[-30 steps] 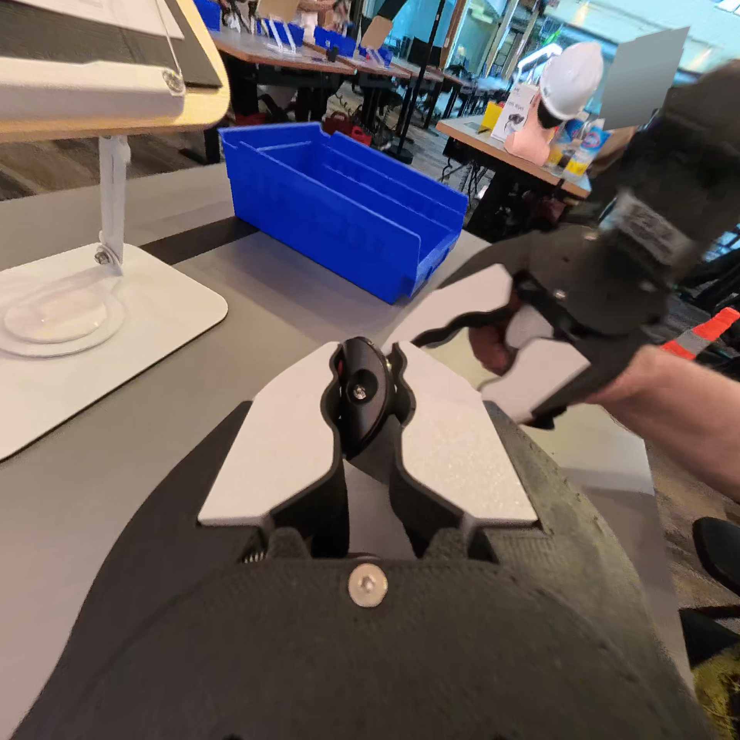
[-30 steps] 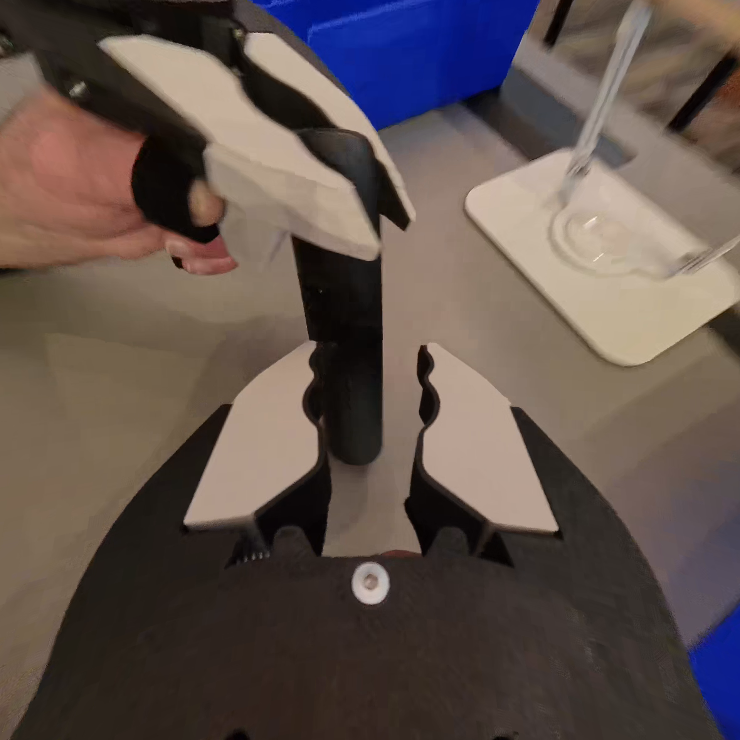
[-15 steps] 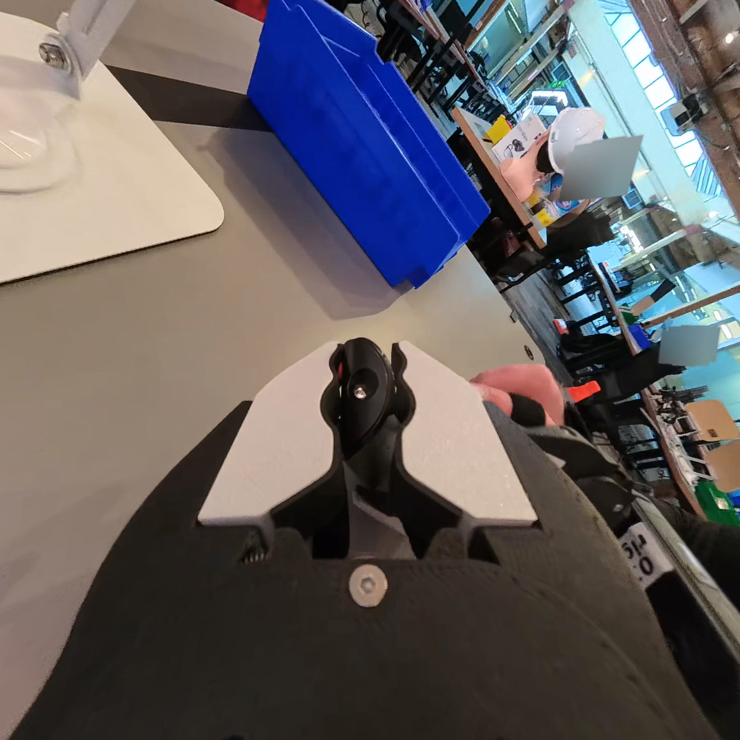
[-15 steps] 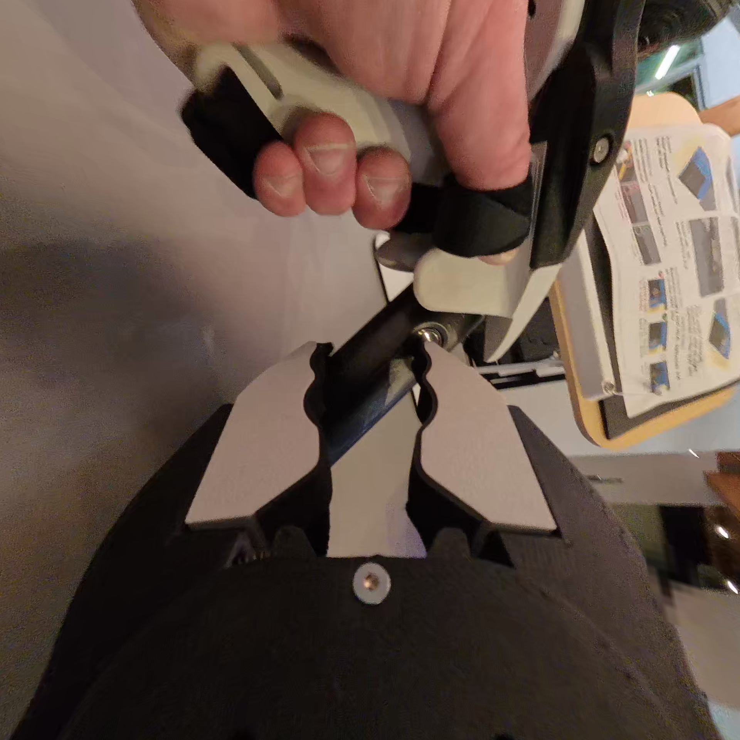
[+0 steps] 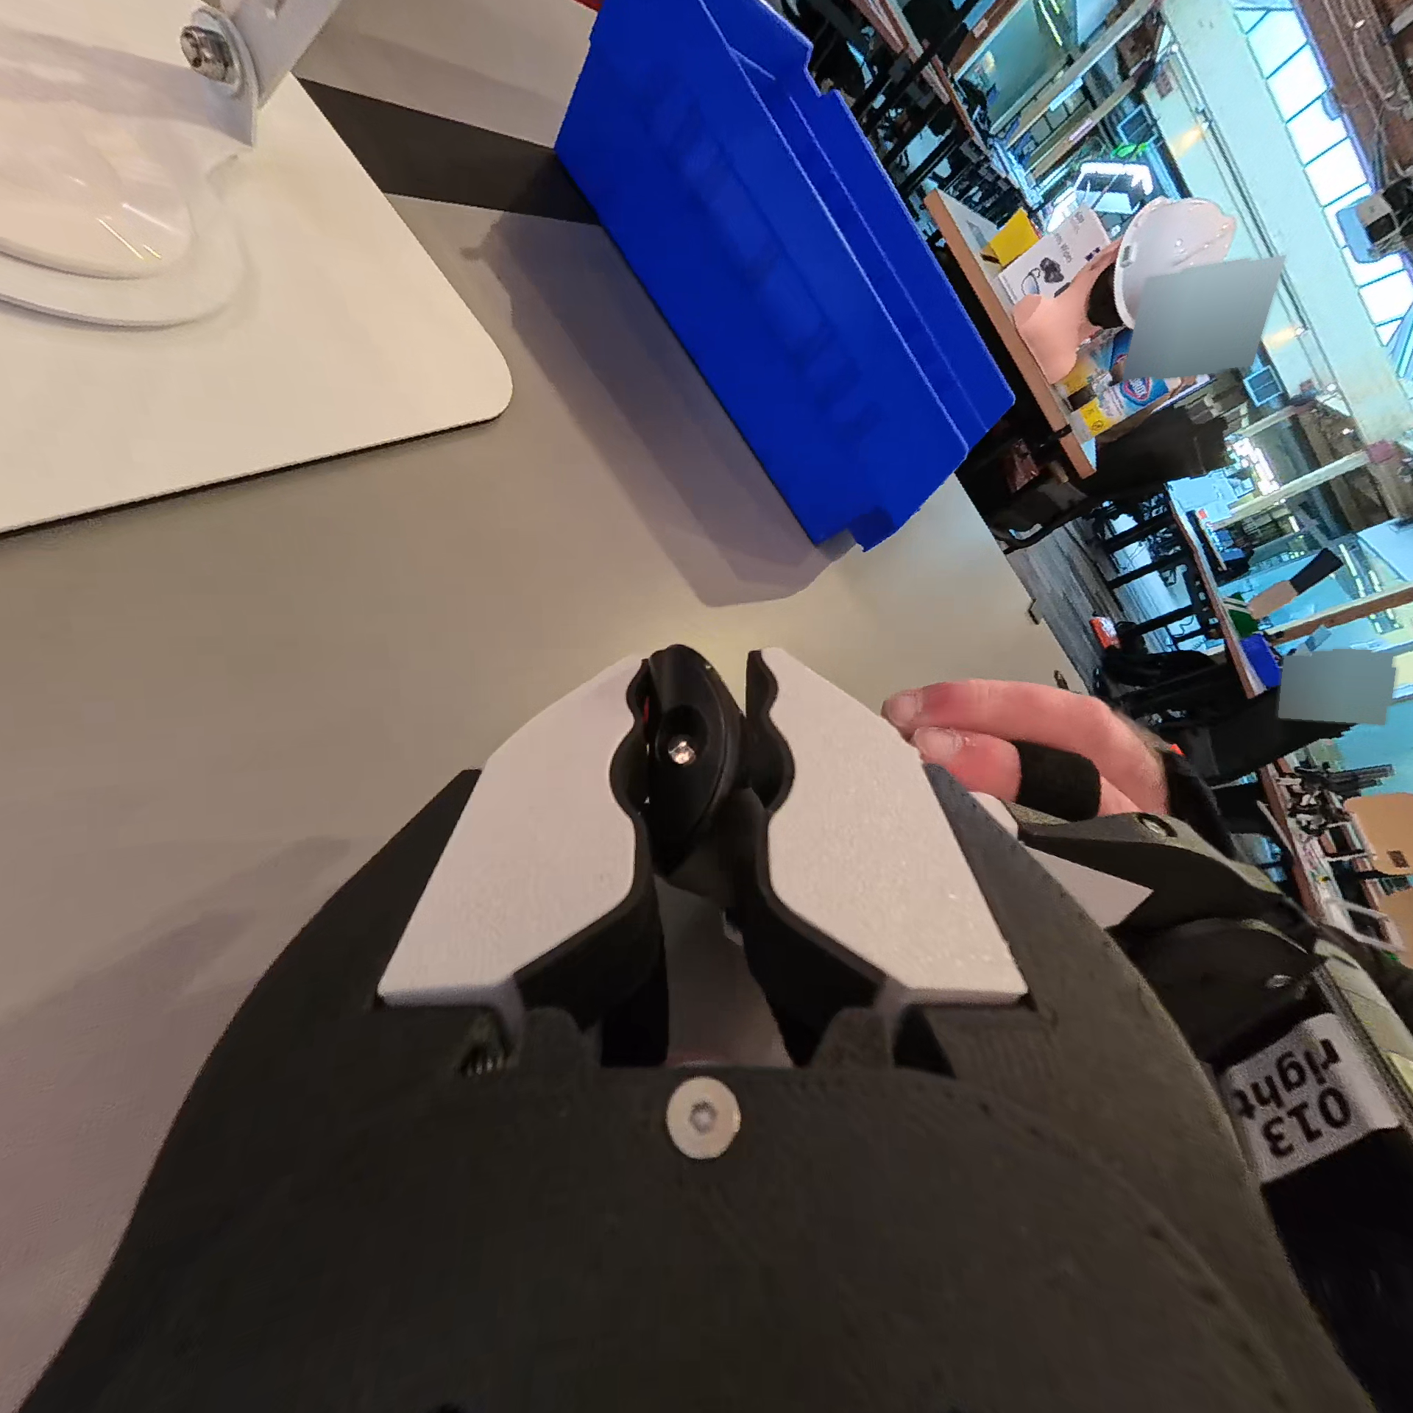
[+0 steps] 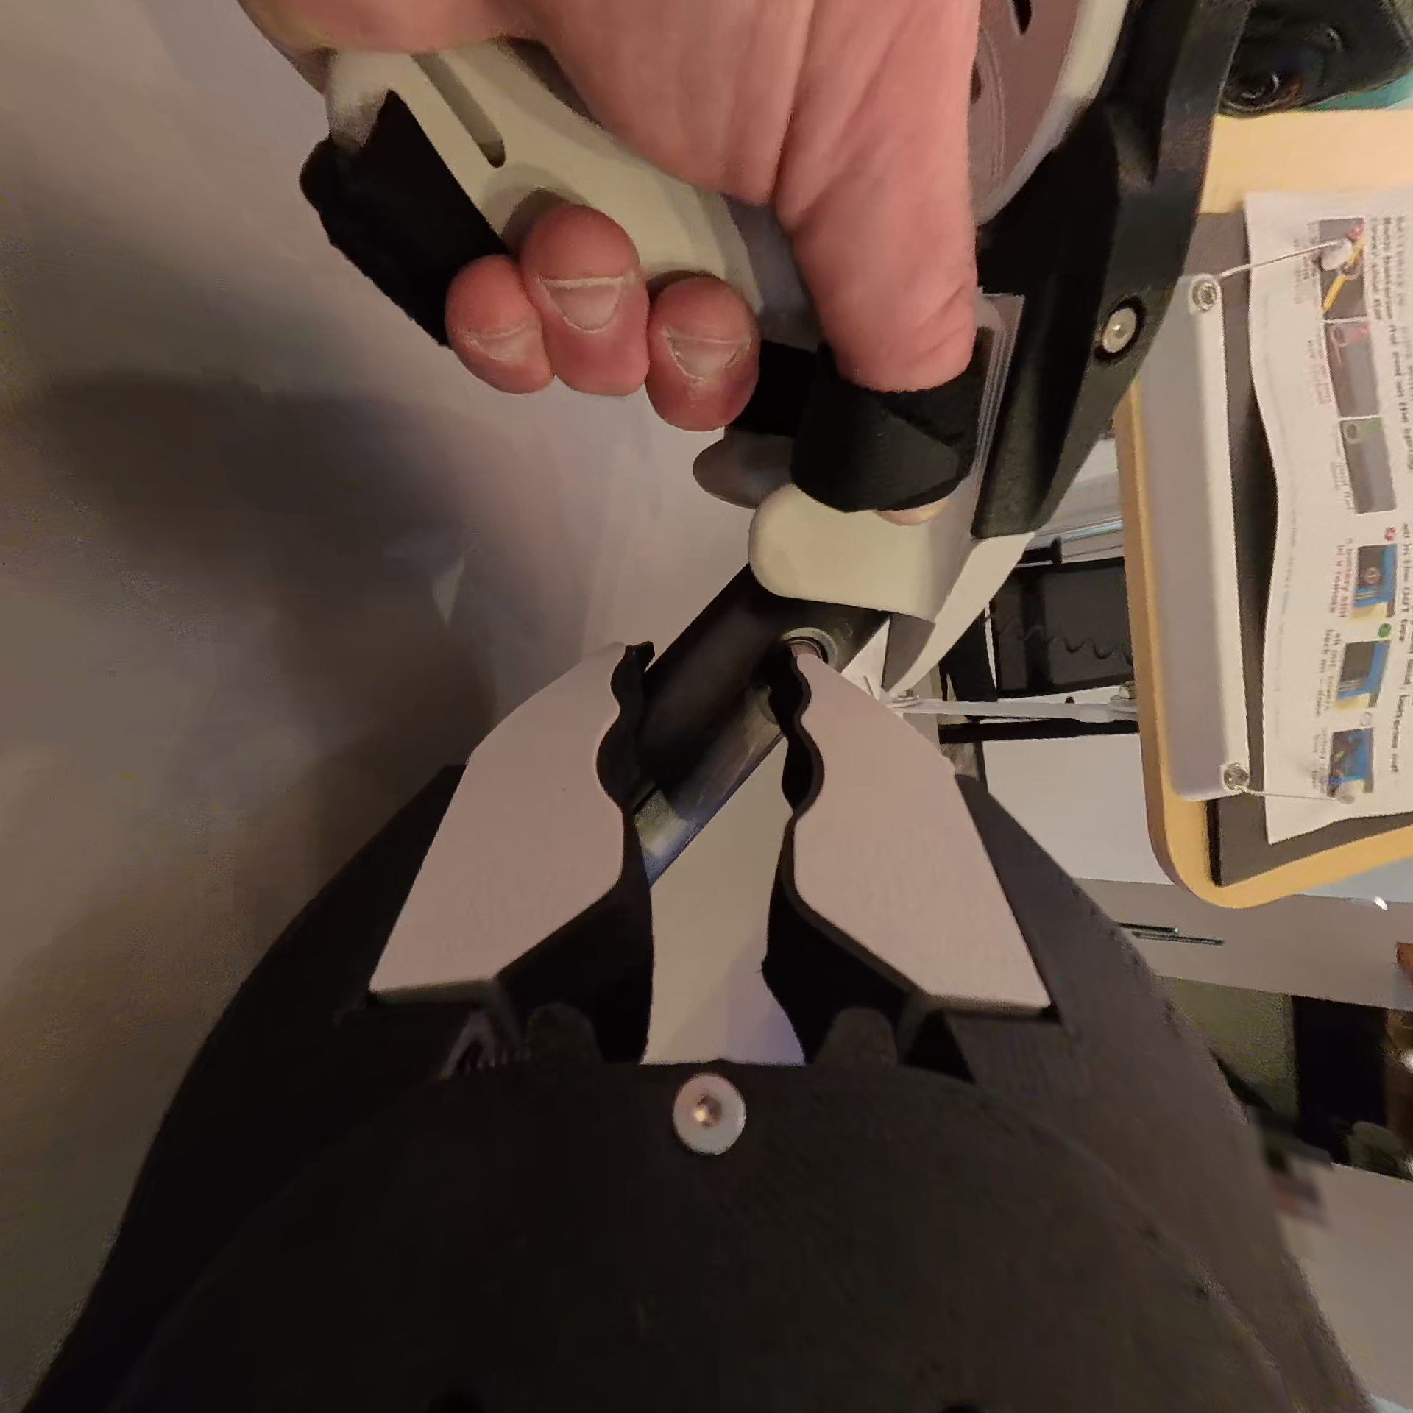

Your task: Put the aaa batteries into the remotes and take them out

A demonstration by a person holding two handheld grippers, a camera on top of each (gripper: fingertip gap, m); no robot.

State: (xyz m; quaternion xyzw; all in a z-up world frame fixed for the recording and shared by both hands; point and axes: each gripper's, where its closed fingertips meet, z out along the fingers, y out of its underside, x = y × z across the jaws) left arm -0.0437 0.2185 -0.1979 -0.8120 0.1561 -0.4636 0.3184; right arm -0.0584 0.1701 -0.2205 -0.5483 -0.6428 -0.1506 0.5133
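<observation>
- Left gripper (image 5: 700, 680): fingers clenched on the end of a slim black remote (image 5: 692, 753); a small metal screw shows on the remote's end face.
- Right gripper (image 6: 707, 673): fingers closed round the same remote's body (image 6: 692, 726), which runs diagonally up-right between them. A metal contact sits at the far end of the remote's open side; whether a battery lies inside cannot be told.
- Remote held in the air between the two grippers, above the grey table (image 5: 306, 650).
- Left hand (image 6: 688, 191), seen from the right wrist view: wrapped round the left gripper's white handle, a black strap over one finger, just beyond the right fingertips.
- Right hand (image 5: 1009, 734): fingers just beside the left gripper's right finger, black strap on one.
- Blue bin (image 5: 772, 260) on the table beyond the left gripper, well apart from it; only its outer wall shows, contents hidden.
- White stand base (image 5: 252, 382) left of the bin.
- Wooden-edged board (image 6: 1177, 688) with a printed sheet at the right edge of the right wrist view.
</observation>
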